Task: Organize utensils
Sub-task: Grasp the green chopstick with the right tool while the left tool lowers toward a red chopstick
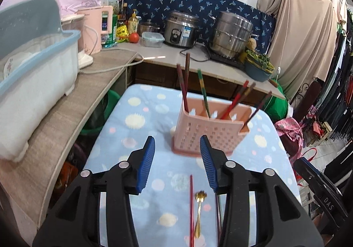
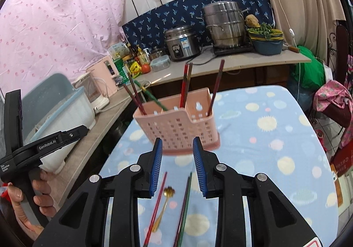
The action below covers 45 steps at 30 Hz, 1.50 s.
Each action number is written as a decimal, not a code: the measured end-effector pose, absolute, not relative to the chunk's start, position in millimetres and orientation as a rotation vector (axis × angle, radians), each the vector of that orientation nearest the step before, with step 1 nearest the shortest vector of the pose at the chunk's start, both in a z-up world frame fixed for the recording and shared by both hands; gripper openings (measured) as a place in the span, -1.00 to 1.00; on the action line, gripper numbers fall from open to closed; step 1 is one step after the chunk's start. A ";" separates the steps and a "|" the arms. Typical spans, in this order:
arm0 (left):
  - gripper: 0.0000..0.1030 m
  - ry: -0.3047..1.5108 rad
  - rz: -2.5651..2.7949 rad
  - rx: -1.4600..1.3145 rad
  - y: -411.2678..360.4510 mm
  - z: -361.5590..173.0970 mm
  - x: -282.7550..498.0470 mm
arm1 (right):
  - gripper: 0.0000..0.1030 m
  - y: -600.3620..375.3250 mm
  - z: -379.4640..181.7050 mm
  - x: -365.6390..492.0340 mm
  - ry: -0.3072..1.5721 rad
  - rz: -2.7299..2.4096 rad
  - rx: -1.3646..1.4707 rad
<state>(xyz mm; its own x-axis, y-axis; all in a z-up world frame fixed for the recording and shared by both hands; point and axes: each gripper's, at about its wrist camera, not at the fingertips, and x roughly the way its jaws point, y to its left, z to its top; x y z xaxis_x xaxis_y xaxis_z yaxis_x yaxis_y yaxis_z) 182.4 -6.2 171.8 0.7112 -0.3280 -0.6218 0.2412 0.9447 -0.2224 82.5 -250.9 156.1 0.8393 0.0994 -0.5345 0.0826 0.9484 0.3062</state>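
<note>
Okay, both tools, left (image 1: 177,158) and right (image 2: 177,158), are apart and empty. Loose chopsticks (image 2: 157,205) and gold spoon (image 2: 164,205) lie near you, before the pink caddy (image 2: 176,125). Thin, stiff, slippery: pinch mid-shaft.

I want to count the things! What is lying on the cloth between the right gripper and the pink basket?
Only bare cloth lies between the right gripper and the basket in the right wrist view. The spoon and chopsticks lie nearer, under the gripper.

Open cloth (image 1: 141,127) lies left of the pink holder (image 1: 207,134); chopsticks (image 1: 183,88) bristle above it.
</note>
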 end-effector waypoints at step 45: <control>0.01 0.995 -0.375 0.028 -21.0 17.2 65.6 | -0.47 -175.0 -5.7 2.4 0.918 -0.026 0.147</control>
